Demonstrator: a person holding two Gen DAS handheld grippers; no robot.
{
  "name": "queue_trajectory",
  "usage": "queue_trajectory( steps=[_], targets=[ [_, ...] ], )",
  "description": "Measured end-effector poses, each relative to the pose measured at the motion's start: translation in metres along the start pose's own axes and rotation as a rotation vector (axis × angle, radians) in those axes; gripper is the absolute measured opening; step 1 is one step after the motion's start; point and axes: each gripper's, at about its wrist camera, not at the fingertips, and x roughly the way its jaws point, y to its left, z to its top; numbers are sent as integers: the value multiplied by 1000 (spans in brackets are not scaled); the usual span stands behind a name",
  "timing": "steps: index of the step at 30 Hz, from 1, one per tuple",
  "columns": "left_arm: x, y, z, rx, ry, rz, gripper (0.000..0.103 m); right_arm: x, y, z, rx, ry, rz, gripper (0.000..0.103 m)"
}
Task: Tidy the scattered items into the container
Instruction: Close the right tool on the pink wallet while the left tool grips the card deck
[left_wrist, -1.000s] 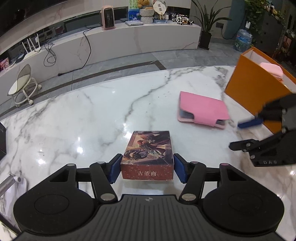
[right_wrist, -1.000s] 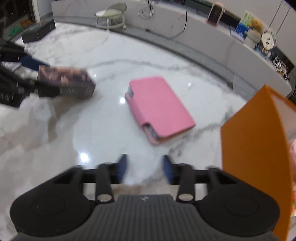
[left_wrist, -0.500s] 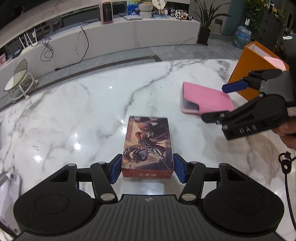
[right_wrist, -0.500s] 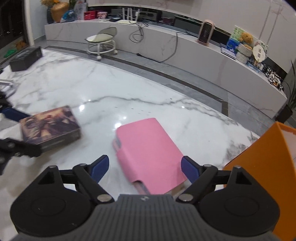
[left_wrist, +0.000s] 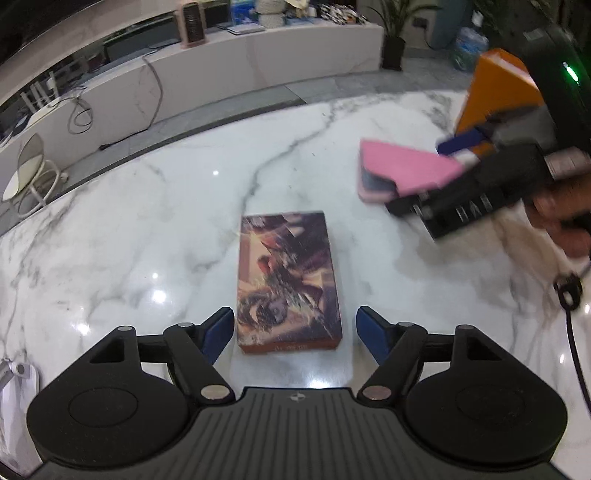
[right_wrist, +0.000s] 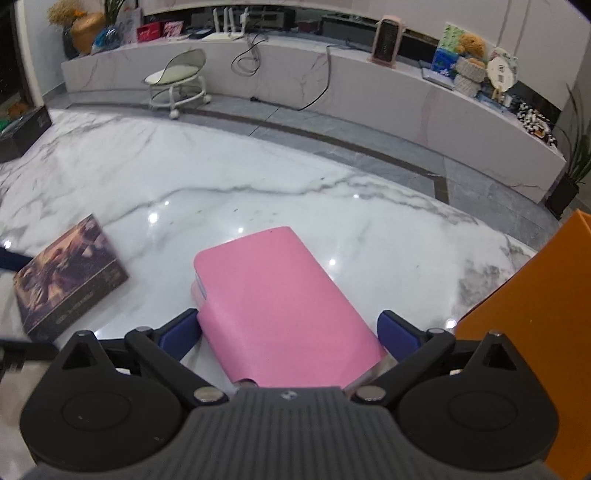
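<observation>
While the picture box lies flat on the white marble desk, the left hand-held gripper sits low with its blue fingers spread wide on both sides of the box's near end, not touching it. The right hand-held gripper reaches over the pink case, fingers wide apart around it. The orange container stands just right of the case.

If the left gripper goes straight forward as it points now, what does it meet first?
Most likely the illustrated box. It lies directly ahead, between the open fingers of the left gripper, near end already level with them. Beyond it, only bare marble table.
</observation>
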Motion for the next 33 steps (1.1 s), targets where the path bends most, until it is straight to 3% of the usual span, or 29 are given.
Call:
queue_trajectory(
  steps=[4, 6, 9, 15, 18, 22, 27, 31, 33],
  targets=[
    [-1, 10, 9, -76, -53, -13, 86, -6, 8, -4, -34, 41, 25, 100],
    [4, 11, 11, -88, -43, -14, 86, -10, 12, -8, -50, 65, 36, 100],
    [13, 6, 12, -75, -10, -13, 78, -15, 15, -13, -55, 97, 39, 99],
    [16, -2, 14, -36, 7, 24, 76, -24, 19, -22, -49, 136, 36, 99],
    [16, -2, 15, -45, 20, 24, 67, -28, 20, -25, -48, 150, 36, 99],
    [13, -3, 16, -51, 55, 5, 66, -31, 20, -27, -45, 169, 42, 98],
    [3, -4, 14, -62, 69, -13, 66, -44, 21, -25, -47, 158, 58, 84],
    [-8, -4, 12, -61, 64, 2, 66, -58, 23, -22, -55, 143, 71, 66],
    [-12, -5, 11, -61, 61, 9, 66, -61, 24, -23, -68, 162, 83, 65]
  ],
)
